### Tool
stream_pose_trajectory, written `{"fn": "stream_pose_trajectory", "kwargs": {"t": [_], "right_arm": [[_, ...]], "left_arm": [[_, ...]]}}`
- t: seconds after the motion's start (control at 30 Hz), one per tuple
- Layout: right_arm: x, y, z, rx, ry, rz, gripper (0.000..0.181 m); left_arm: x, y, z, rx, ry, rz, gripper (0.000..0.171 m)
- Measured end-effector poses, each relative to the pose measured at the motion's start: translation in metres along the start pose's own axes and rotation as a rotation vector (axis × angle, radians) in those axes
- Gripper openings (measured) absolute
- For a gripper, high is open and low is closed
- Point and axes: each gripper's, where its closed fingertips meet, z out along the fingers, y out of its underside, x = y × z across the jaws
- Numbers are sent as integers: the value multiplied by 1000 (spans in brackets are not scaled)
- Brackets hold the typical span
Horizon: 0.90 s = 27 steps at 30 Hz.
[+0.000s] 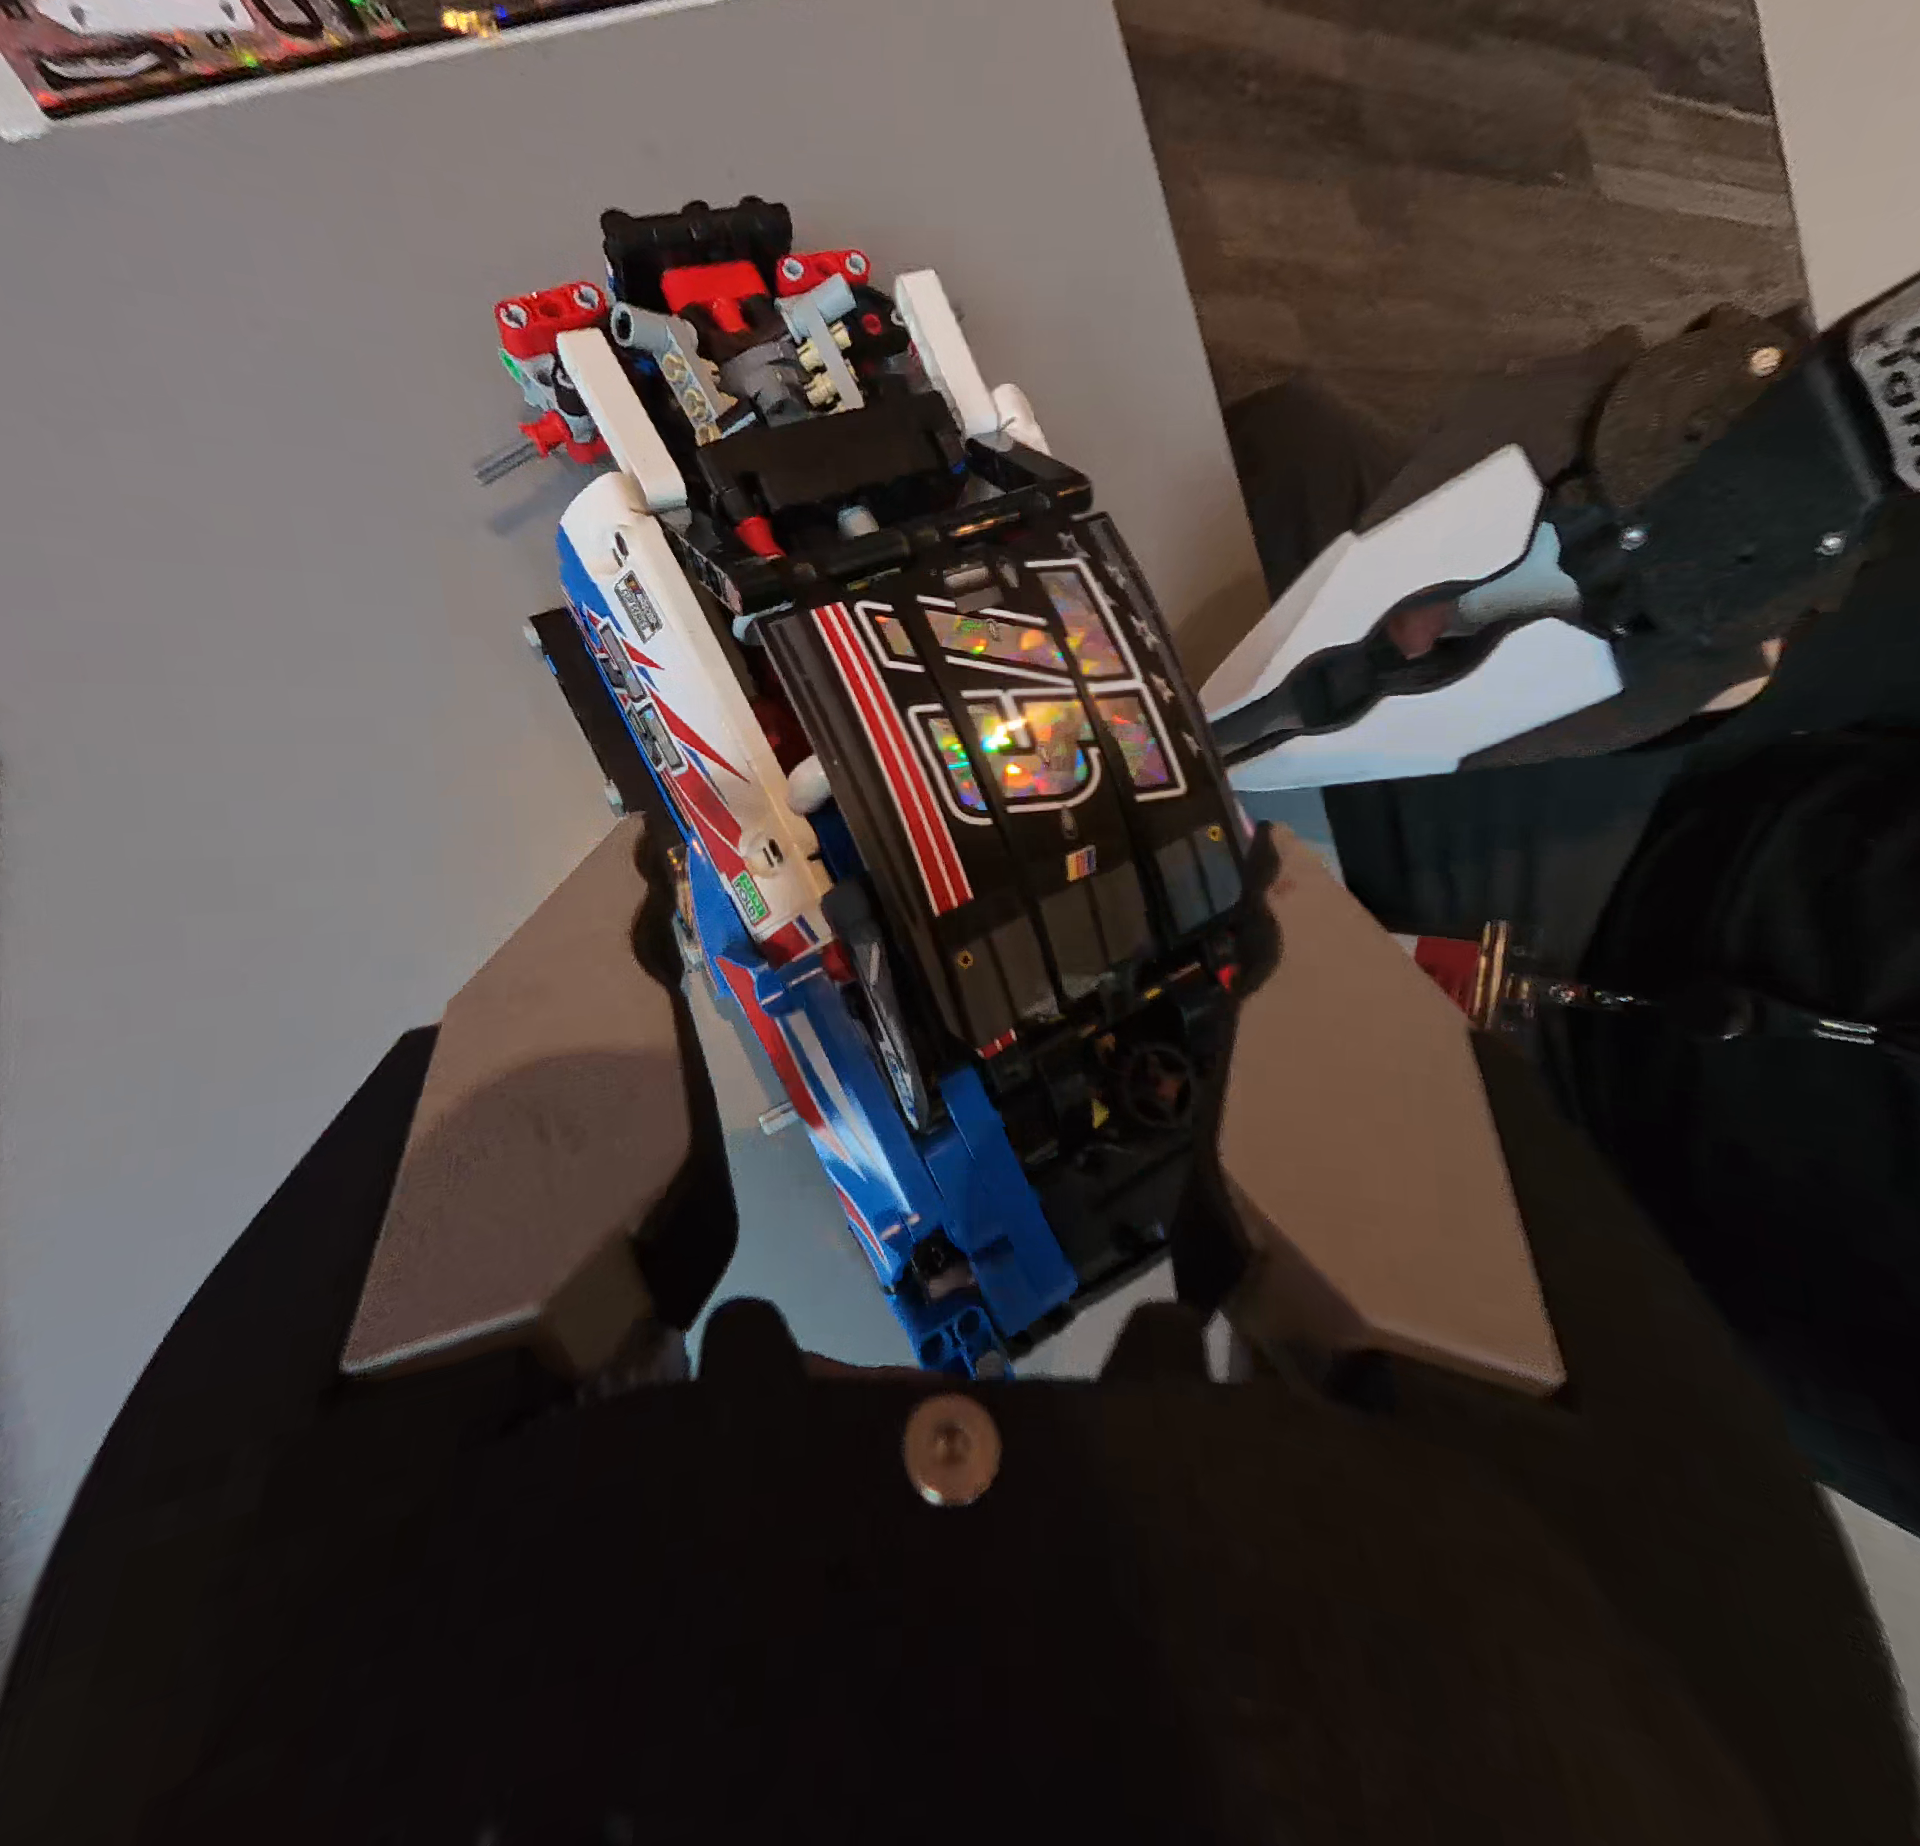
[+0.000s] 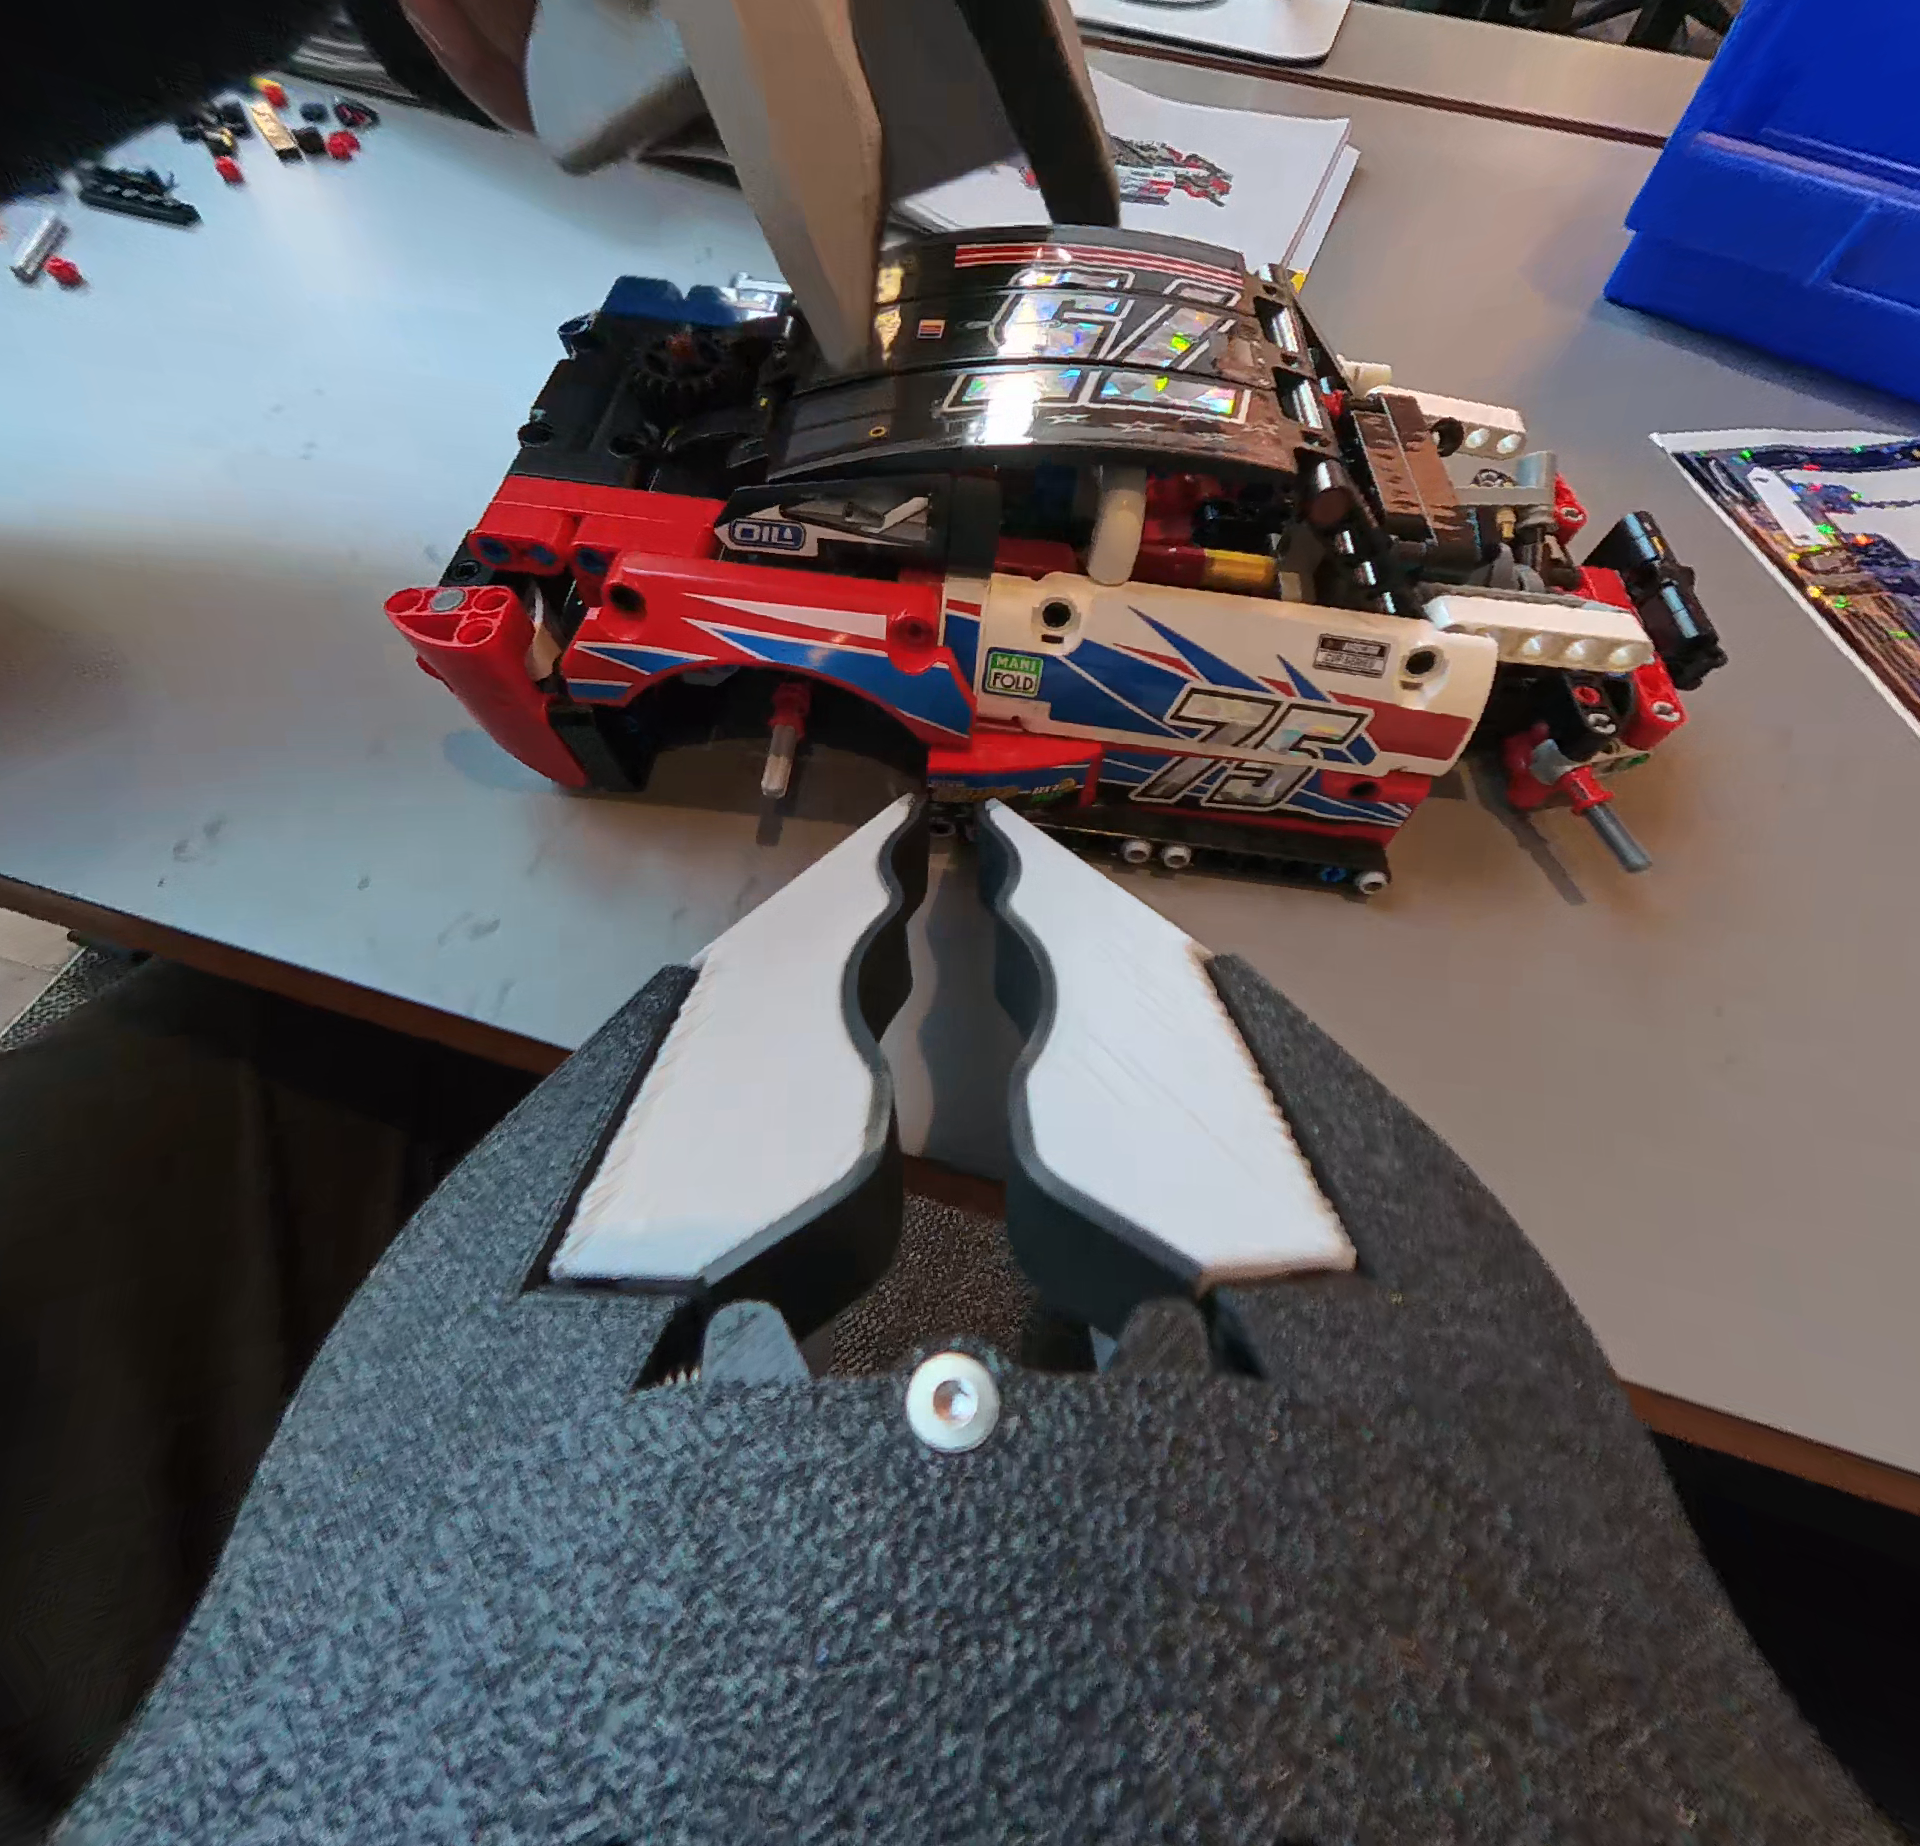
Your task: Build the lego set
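Observation:
A lego race car (image 2: 1039, 674) with a red, white and blue side and a black roof with shiny stickers stands on the grey table (image 2: 312, 549). It has no wheels, and bare axles stick out. In the left wrist view the car (image 1: 997, 757) lies between my left gripper's fingers. My left gripper (image 1: 961, 903) comes down from above and is shut across the roof and far side; it also shows in the right wrist view (image 2: 966, 279). My right gripper (image 2: 951, 820) is shut to a narrow slit and empty, its tips just beside the car's lower near side; it also shows in the left wrist view (image 1: 1216, 747).
Several loose small pieces (image 2: 208, 165) lie at the far left of the table. An instruction booklet (image 2: 1247, 175) lies behind the car. A blue bin (image 2: 1787, 155) stands at the far right, and a printed sheet (image 2: 1808, 549) lies in front of it. The table's front edge (image 2: 312, 975) is close.

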Motion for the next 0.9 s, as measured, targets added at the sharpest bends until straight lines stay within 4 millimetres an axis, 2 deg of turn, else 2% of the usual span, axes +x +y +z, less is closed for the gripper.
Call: {"fn": "stream_pose_trajectory", "kwargs": {"t": [0.07,0.1,0.17,0.53,0.67,0.8,0.9], "right_arm": [[0,-1,1,-2,2,-1,8],[0,-1,2,-5,2,-1,8],[-1,-1,4,-14,2,-8,8],[-1,0,5,-68,48,-93,6],[-2,-1,6,-120,81,-207,6],[-4,-3,9,-118,107,-244,4],[-5,-2,8,-123,158,-380,2]], "left_arm": [[4,8,10,-47,34,2,110],[4,12,15,-65,28,9,119],[4,13,19,-70,-10,44,123],[2,13,27,-102,-93,47,123],[2,13,27,-100,-94,47,123],[2,13,28,-101,-105,45,122],[1,14,28,-111,-124,45,122]]}}
